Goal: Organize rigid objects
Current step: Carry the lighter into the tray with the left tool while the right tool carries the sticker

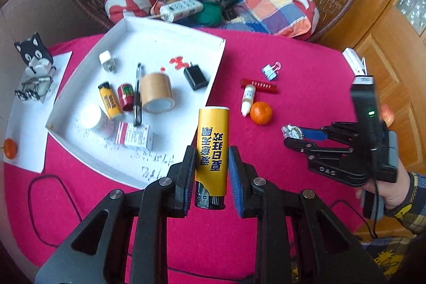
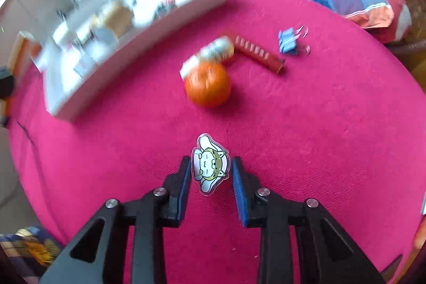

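Note:
My left gripper (image 1: pixel 211 149) is shut on a yellow tube with dark print (image 1: pixel 213 129), held upright above the red tablecloth, just right of the white tray (image 1: pixel 127 25). The tray holds a tape roll (image 1: pixel 157 92), a black charger (image 1: pixel 195 76), a pen, small bottles and a box. My right gripper (image 2: pixel 211 160) is down at the cloth with a flat cat-shaped charm (image 2: pixel 210 167) between its blue pads. The left pad is at the charm's edge and a thin gap shows at the right pad. The left wrist view shows that gripper (image 1: pixel 289 136) at the right, held by a hand.
On the cloth lie a mandarin (image 2: pixel 208 84), a small white bottle (image 1: pixel 248 99), a red strip (image 1: pixel 259 85) and binder clips (image 1: pixel 271 69). Far left are a cat-shaped holder (image 1: pixel 34 55), glasses and a second mandarin (image 1: pixel 10 148). A black cable (image 1: pixel 53 201) loops at the front left.

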Action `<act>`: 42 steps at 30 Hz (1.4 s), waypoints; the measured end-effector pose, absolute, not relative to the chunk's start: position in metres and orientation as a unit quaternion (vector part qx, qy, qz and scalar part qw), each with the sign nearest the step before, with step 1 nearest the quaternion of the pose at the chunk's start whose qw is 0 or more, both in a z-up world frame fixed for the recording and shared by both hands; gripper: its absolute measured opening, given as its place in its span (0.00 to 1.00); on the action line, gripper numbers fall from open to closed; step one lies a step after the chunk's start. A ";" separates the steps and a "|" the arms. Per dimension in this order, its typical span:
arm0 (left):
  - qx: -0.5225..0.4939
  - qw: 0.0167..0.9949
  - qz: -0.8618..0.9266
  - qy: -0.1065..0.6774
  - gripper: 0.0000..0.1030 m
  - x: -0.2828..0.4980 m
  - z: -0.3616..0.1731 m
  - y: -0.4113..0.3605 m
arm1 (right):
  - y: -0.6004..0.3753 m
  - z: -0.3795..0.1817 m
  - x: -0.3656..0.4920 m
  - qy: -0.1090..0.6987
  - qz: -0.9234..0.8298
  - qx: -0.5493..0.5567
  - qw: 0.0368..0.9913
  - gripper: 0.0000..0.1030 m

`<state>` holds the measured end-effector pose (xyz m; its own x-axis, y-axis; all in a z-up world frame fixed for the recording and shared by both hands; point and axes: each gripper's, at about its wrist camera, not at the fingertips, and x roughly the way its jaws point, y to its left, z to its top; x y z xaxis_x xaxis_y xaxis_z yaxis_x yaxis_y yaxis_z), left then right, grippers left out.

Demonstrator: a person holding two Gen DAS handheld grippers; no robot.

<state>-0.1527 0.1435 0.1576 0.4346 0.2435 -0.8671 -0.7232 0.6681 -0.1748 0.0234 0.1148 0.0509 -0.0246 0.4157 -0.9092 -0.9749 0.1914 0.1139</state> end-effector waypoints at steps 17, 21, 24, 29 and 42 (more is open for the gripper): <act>-0.212 0.824 0.407 0.332 0.23 -0.178 0.275 0.197 | 0.096 0.307 -0.013 0.243 0.675 -0.059 0.694 0.28; -0.228 0.817 0.410 0.334 0.23 -0.193 0.268 0.208 | 0.110 0.295 -0.027 0.264 0.674 -0.075 0.686 0.28; -0.232 0.817 0.410 0.333 0.23 -0.202 0.267 0.212 | 0.115 0.292 -0.030 0.283 0.670 -0.073 0.682 0.28; -0.237 0.818 0.407 0.332 0.23 -0.211 0.264 0.222 | 0.122 0.289 -0.038 0.293 0.669 -0.078 0.679 0.28; -0.254 0.814 0.385 0.354 0.23 -0.230 0.237 0.274 | 0.176 0.264 -0.056 0.330 0.653 -0.111 0.673 0.28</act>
<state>-0.2297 0.2736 0.2370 0.4536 0.4471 -0.7709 -0.8059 0.5751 -0.1406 -0.0557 0.1759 0.2636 -0.0703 0.8055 -0.5884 -0.9518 0.1223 0.2812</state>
